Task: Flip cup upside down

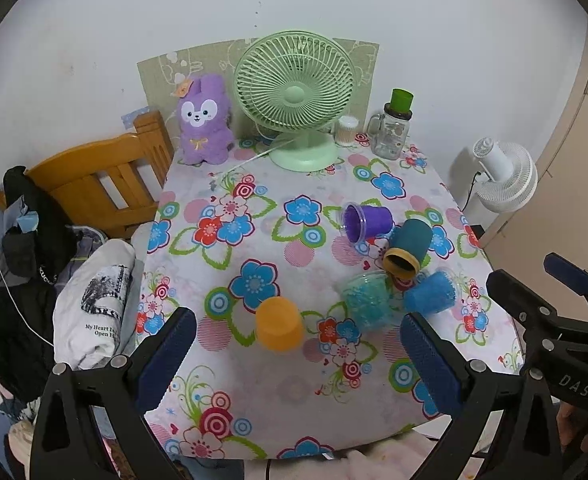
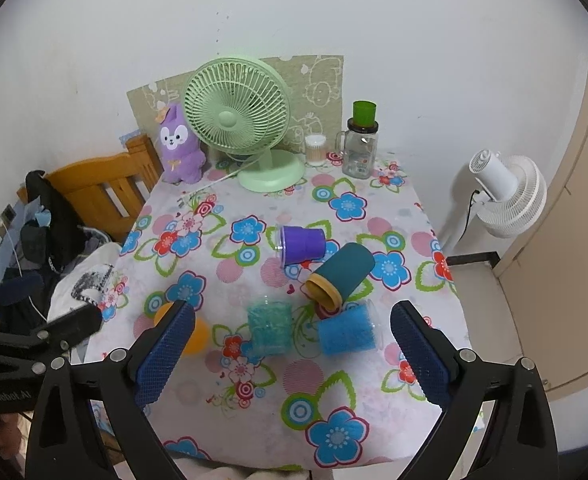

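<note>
Several cups sit on the floral table [image 1: 254, 400]. An orange cup [image 1: 279, 323] stands upside down; in the right wrist view [image 2: 198, 334] my left finger partly hides it. A clear teal cup [image 1: 368, 300] [image 2: 270, 326] stands next to it. A blue cup [image 1: 430, 292] [image 2: 346, 334], a dark teal cup with a yellow rim [image 1: 408, 248] [image 2: 340, 276] and a purple cup [image 1: 366, 222] [image 2: 302, 245] lie on their sides. My left gripper [image 1: 298, 364] is open and empty, just short of the orange cup. My right gripper [image 2: 292, 354] is open and empty, near the teal and blue cups.
A green desk fan [image 1: 294, 96], a purple plush [image 1: 204, 120], a cotton-swab jar [image 1: 347, 130] and a glass jar with a green cup on it [image 1: 392, 132] line the table's far edge. A wooden bed frame [image 1: 106, 176] with clothes stands left. A white fan [image 1: 506, 176] stands right.
</note>
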A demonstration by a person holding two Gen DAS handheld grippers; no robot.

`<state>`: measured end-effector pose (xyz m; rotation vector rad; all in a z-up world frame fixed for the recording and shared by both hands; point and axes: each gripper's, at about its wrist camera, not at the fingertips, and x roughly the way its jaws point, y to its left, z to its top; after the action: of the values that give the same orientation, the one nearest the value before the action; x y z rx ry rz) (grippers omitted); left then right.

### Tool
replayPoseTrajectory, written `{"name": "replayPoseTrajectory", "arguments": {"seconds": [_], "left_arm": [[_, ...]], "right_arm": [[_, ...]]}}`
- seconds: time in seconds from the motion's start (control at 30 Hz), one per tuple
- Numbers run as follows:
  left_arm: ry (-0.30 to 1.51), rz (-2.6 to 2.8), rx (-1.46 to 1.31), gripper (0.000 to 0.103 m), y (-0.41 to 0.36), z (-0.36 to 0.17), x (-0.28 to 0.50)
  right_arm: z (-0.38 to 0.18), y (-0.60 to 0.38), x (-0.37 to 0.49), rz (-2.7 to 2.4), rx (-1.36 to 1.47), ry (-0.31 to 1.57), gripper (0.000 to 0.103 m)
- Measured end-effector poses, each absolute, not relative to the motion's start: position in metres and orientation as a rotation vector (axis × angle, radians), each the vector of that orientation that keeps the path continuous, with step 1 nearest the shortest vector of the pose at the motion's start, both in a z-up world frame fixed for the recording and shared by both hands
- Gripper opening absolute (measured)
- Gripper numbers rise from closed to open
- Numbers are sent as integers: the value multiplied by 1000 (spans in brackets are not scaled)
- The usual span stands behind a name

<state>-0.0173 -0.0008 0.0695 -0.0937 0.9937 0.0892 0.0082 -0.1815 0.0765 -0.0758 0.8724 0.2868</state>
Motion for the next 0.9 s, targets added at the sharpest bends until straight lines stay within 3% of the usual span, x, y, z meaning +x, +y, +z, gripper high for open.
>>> {"name": "replayPoseTrajectory", "arguments": {"seconds": [0.9], "left_arm": [[976, 131, -64, 103, -12, 74, -9]], "right_arm": [[77, -185, 20, 279, -78, 860, 100]]}}
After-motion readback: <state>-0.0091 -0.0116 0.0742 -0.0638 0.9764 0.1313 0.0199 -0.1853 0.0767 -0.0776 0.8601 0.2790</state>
